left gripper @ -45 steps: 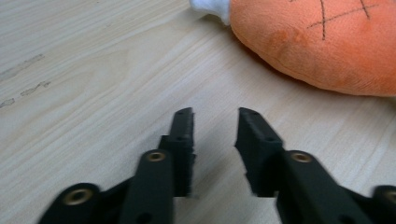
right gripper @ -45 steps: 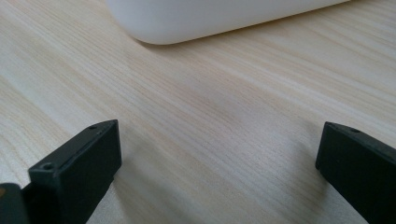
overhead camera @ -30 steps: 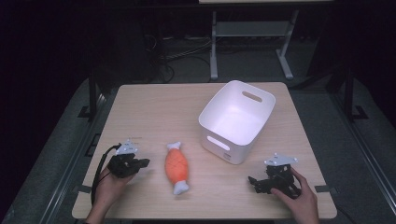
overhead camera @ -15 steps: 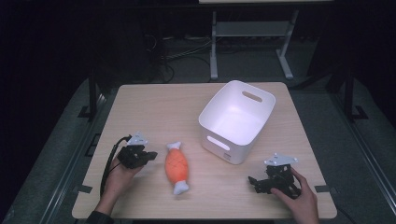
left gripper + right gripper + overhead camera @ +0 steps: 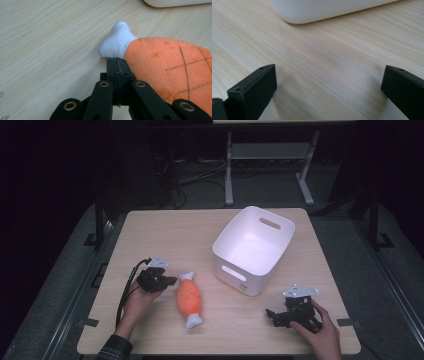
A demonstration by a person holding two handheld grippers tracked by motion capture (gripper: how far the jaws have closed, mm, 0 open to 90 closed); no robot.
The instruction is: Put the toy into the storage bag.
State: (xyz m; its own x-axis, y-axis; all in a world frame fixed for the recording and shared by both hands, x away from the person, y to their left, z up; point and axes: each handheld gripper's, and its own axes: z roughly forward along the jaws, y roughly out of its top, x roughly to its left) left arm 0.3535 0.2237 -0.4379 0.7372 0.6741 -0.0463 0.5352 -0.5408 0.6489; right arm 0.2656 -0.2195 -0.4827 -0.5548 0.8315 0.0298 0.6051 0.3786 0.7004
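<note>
In the left gripper view the left gripper (image 5: 117, 65) has its two black jaws pressed flat together with nothing between them, the tips just beside the plush toy (image 5: 172, 72), where its white end meets the orange body. In the high view that gripper (image 5: 169, 281) sits left of centre in the lower half of the frame, and the toy (image 5: 189, 299) lies lengthwise just to its right on the wooden table (image 5: 170, 235). Whether the tips actually touch the plush cannot be told.

The right gripper (image 5: 271, 314) rests in the lower right of the high view, well apart from the toy, its jaws spread wide over bare wood in the right gripper view (image 5: 329, 82).

Room to move: bare tabletop stretches above and left of the left gripper up to the far edge; the near edge runs just below both hands. The white bin (image 5: 252, 251) stands right of centre, its near corner between the toy and the right gripper.

Cut off: the toy's far end runs off the right border of the left gripper view; the bin shows as a pale rim at the top of both gripper views.

Against the earlier frames, the left gripper has slid rightward toward the toy; the right hand has kept its place.
</note>
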